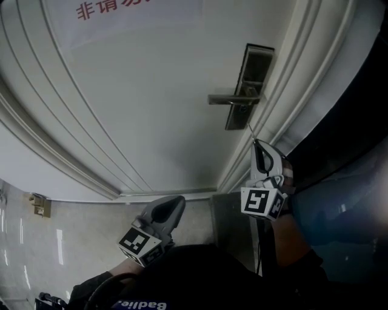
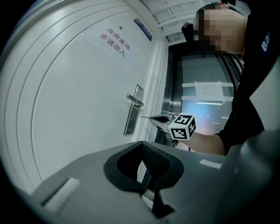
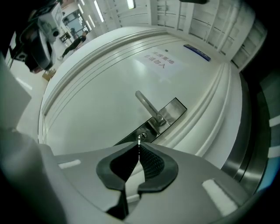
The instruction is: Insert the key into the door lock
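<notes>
The steel lock plate (image 1: 255, 65) with its lever handle (image 1: 233, 98) sits on the white door (image 1: 139, 91). My right gripper (image 1: 258, 145) is just below the plate, pointing at it, shut on a thin key (image 1: 250, 129). In the right gripper view the key (image 3: 139, 141) sticks out past the shut jaws, its tip right at the round keyhole (image 3: 143, 135) under the handle (image 3: 148, 106). Whether the tip has entered the keyhole I cannot tell. My left gripper (image 1: 174, 206) hangs lower left, away from the lock, jaws shut on nothing. Its view shows the right gripper (image 2: 158, 119) beside the plate (image 2: 132, 114).
A moulded door frame (image 1: 291, 91) runs along the lock's right side, with a dark metal-and-glass partition (image 1: 357, 121) beyond it. A notice in red characters (image 1: 109, 9) is on the door. Shiny floor tiles and a small floor fitting (image 1: 39, 204) lie at lower left.
</notes>
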